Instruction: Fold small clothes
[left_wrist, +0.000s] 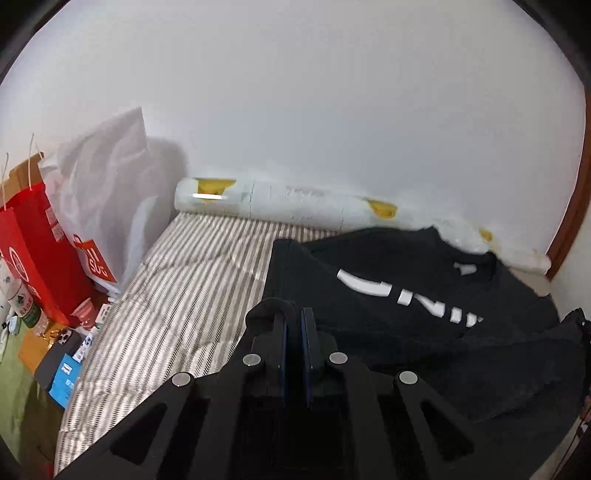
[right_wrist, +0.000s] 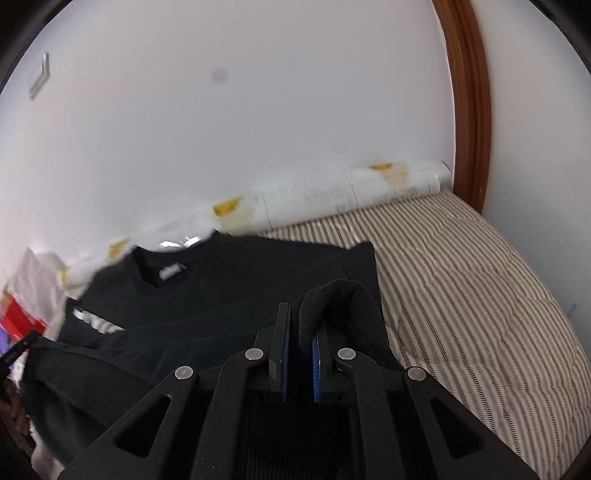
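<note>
- White wall (left_wrist: 295, 110) backs a bed whose striped cover (left_wrist: 177, 295) runs along it, in the left wrist view.
- Far left, beside the bed, stand a red paper bag (left_wrist: 40, 258) and a white bag (left_wrist: 107, 177), with a phone (left_wrist: 59, 356) and small clutter below them.
- Against the wall lies a long white roll with yellow patches (left_wrist: 280, 201), resting on the striped cover.
- Right of centre, a black T-shirt with white lettering (left_wrist: 406, 295) lies spread on the bed, its collar toward the wall.
- At the bottom, the left claw (left_wrist: 294, 314) has its blue pads pressed together on a fold of the black cloth, which humps over the fingertips.
- From the right wrist view, the black T-shirt (right_wrist: 221, 288) fills the left and middle, blurred at its far edge.
- In front of it, the right claw (right_wrist: 300, 317) pinches a raised hump of the same shirt between nearly closed pads.
- Striped cover (right_wrist: 461, 277) lies bare to the right, and a brown wooden frame (right_wrist: 469, 110) rises at the wall's end.
</note>
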